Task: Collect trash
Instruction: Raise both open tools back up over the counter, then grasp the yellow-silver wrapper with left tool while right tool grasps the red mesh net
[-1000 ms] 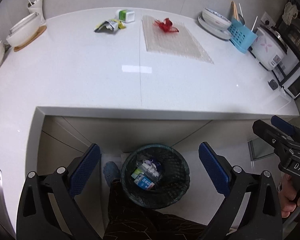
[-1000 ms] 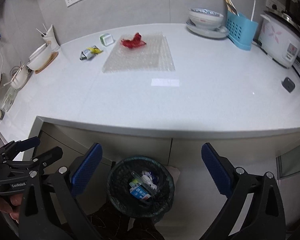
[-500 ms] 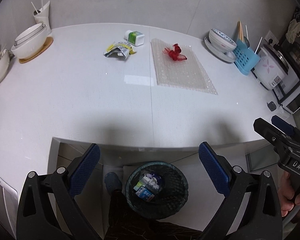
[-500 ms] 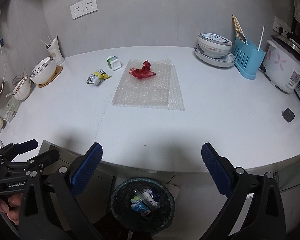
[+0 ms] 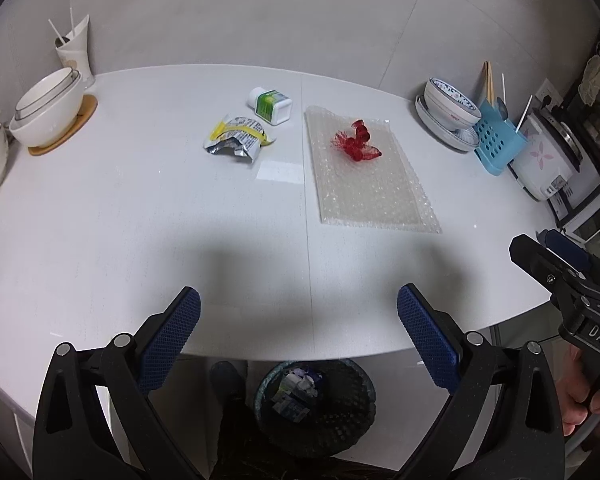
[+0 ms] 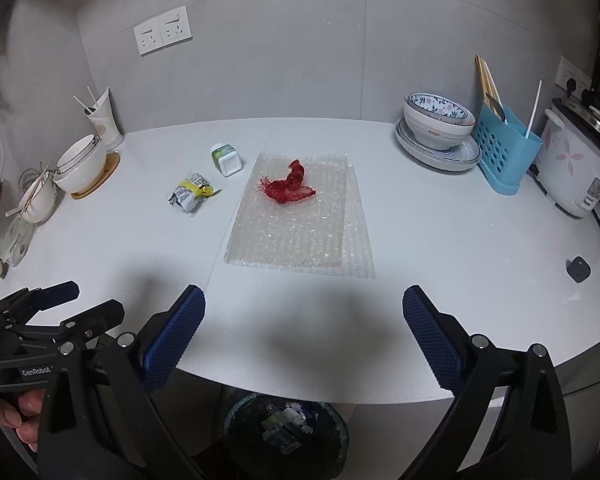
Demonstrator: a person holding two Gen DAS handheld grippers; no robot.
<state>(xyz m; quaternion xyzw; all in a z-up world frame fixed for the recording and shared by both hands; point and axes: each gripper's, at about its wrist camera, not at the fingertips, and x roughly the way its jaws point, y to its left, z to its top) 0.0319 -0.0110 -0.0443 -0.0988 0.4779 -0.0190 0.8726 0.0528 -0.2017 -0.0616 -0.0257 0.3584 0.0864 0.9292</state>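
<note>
Trash is spread on the white countertop [image 6: 420,240], well beyond both grippers: a crumpled silver-and-yellow foil wrapper [image 5: 238,140], a small white bottle with a green label [image 5: 271,105] lying on its side just behind it, and a red mesh net scrap [image 6: 288,188] sitting on the far half of a clear bubble-wrap sheet [image 6: 300,236]. The dark mesh wastebasket [image 5: 320,408] stands on the floor under the counter's near edge, already holding some paper and packaging — placed so a piece can be lifted back off the edge and dropped straight in. Left gripper [image 5: 298,336] hangs over the near edge with its blue pads spread wide, nothing between them; right gripper [image 6: 304,336] the same, wide apart and empty. Each is held by a bare hand, and each shows at the edge of the other's view, so they sit side by side, both aimed at the counter. My read: this is the reach-out stage of the next pick. The wrapper and bottle lie toward the left side, the net and bubble wrap roughly centred, so either arm could take them. The bowls, the blue utensil caddy [image 6: 504,148] and the rice cooker [image 6: 576,168] line the counter's edges and look like keepers, not trash. The bubble wrap is thin and flat — likely awkward to pinch off the surface.
</note>
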